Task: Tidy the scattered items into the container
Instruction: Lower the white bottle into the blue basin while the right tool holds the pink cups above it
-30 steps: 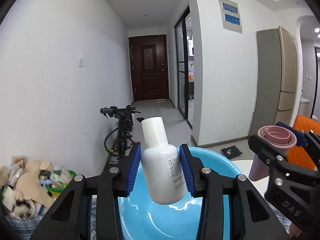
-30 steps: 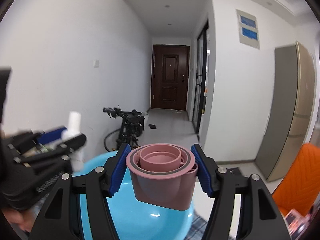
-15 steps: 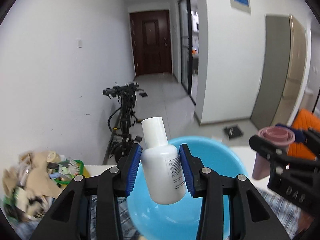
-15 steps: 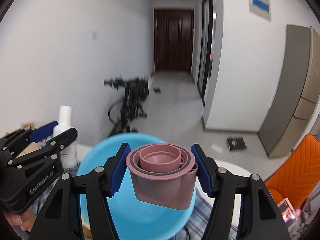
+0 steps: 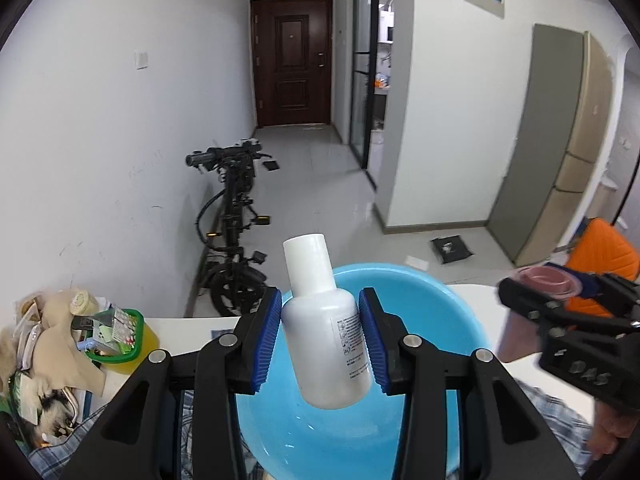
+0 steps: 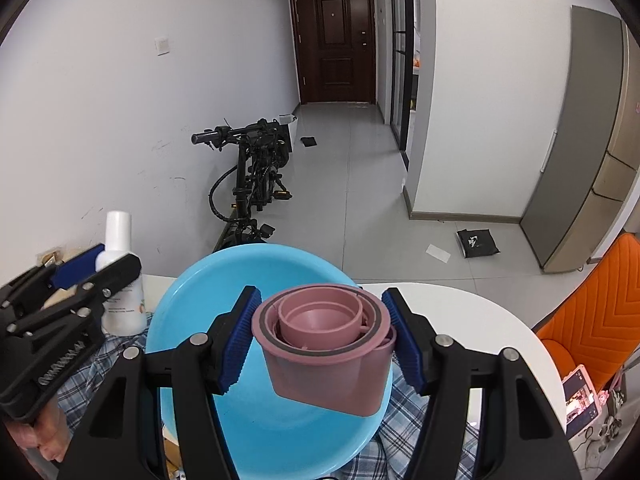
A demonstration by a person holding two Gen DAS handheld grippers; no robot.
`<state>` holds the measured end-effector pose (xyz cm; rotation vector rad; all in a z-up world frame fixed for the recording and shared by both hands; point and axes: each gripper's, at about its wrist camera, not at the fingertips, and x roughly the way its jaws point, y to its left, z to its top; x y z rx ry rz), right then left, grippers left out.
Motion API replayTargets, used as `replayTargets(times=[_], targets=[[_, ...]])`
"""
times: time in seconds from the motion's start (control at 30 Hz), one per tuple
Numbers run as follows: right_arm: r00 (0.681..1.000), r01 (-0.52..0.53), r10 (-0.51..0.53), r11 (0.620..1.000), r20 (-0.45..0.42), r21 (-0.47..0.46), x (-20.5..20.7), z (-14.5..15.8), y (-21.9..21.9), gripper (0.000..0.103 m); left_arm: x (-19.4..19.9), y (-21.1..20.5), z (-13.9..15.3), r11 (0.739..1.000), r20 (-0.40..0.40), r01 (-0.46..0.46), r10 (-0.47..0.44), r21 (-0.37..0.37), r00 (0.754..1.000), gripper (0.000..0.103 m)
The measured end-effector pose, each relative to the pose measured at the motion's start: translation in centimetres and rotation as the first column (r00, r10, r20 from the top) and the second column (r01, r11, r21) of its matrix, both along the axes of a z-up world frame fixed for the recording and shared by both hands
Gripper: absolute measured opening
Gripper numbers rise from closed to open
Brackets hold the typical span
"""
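White bottle [image 5: 326, 332], pink cup [image 6: 332, 350], light-blue basin [image 6: 192, 300], blue-plaid cloth [image 6: 416, 412].

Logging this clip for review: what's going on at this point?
A person holds a tool in each hand over a blue basin on the table. The left tool grips a white bottle upright; the right tool grips a pink cup set. Both items hang above the basin, not yet released.

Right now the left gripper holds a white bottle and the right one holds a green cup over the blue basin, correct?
Not quite: the cup is pink, not green, as the right wrist view shows. The rest holds: the left gripper grips the white bottle, and the right gripper holds its cup over the blue basin.
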<state>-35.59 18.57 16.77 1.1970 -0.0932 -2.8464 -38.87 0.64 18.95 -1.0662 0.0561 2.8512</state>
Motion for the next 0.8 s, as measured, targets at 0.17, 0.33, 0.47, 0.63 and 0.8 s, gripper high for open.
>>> replayTargets(times=[0.17,0.33,0.47,0.63,0.8], targets=[[0.999,0.001,-0.001,1.0,0.044,0.0,-1.2,-3.1,0.3,0.061,-1.4,-0.1,-4.5,0.999,0.07,-0.003,0.001,0.04,0.998,0.042],[0.996,0.003,-0.003,1.0,0.089,0.0,-1.8,-6.3,0.6,0.061,-2.1,0.7,-8.9,0.999,0.132,0.01,-0.015,0.04,0.991,0.042],[0.994,0.003,-0.003,1.0,0.112,-0.005,-2.2,-8.1,0.9,0.061,-2.8,1.2,-12.1,1.0,0.18,0.015,-0.019,0.026,0.983,0.042],[0.992,0.008,-0.007,1.0,0.124,-0.011,-2.4,-9.1,1.0,0.061,-3.8,1.4,-16.8,0.998,0.333,0.015,-0.035,0.063,0.942,0.042],[0.992,-0.003,0.003,1.0,0.123,0.006,-2.2,-9.5,0.7,0.061,-4.5,1.7,-20.3,0.998,0.438,-0.031,0.0,0.063,0.899,0.042]])
